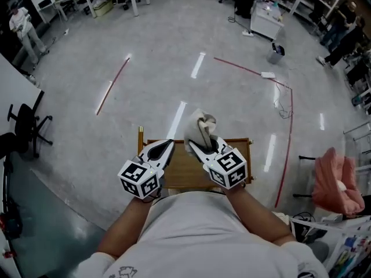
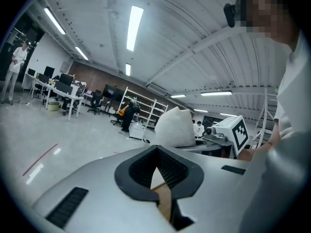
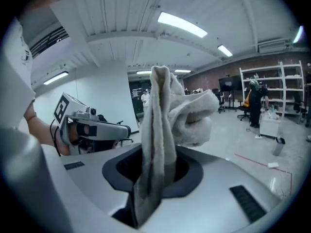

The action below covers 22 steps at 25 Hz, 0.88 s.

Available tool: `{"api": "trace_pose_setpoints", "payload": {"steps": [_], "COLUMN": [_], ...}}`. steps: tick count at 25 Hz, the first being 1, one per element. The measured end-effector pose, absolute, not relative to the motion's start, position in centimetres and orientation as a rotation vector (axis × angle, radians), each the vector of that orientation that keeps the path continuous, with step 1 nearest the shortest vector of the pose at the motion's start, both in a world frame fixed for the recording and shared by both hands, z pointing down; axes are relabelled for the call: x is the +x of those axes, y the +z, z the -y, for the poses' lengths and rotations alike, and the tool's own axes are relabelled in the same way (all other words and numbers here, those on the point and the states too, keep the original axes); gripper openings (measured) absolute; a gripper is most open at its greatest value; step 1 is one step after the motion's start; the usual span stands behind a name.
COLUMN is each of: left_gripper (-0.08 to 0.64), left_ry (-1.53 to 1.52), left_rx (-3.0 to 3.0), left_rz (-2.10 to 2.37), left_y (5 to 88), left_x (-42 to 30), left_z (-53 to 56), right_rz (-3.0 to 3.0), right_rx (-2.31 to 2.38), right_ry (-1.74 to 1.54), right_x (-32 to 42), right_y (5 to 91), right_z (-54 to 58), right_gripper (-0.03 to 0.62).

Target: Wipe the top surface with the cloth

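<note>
A small wooden top lies right under both grippers in the head view. My right gripper is shut on a pale cloth that bunches up above its tips. In the right gripper view the cloth runs down between the jaws of the right gripper and flops over to the right. My left gripper hovers beside it on the left, shut with nothing in it. In the left gripper view only a sliver of the wooden top shows through the left gripper, and the cloth rises beyond it.
Grey floor with red tape lines surrounds the table. A black office chair stands at the left, a pink-draped seat at the right. A bin and a white cabinet are far back.
</note>
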<state>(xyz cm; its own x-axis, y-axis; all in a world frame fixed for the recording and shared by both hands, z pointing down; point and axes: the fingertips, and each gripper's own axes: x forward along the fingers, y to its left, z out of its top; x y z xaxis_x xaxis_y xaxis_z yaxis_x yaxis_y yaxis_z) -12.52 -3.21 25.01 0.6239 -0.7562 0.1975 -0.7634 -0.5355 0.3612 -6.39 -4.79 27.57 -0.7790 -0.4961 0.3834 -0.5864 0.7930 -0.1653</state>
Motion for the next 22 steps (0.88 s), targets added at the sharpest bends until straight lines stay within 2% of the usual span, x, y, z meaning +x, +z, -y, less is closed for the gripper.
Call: {"api": "trace_pose_setpoints", "payload": {"steps": [5,13,22], "left_gripper": [0.006,0.006,0.006], "left_ry": [0.006,0.003,0.005], "left_rx": [2.536,2.548,2.578], "left_rz": [1.146,1.05,1.067], "left_y": [21.5,21.1,20.7], "left_x": [-12.2,-11.7,-6.7], "left_z": [2.4,0.8,-6.1], "right_rz": [2.733,2.757,2.852], "right_rx": [0.956,1.054,1.012], "right_ry": [0.327,0.346,0.255], "right_x": [-4.8,-3.9,1.4], "right_y": [23.7,22.3,20.3], "right_z": [2.1,-0.3,-6.5], "right_gripper": [0.094,0.093,0.093]}}
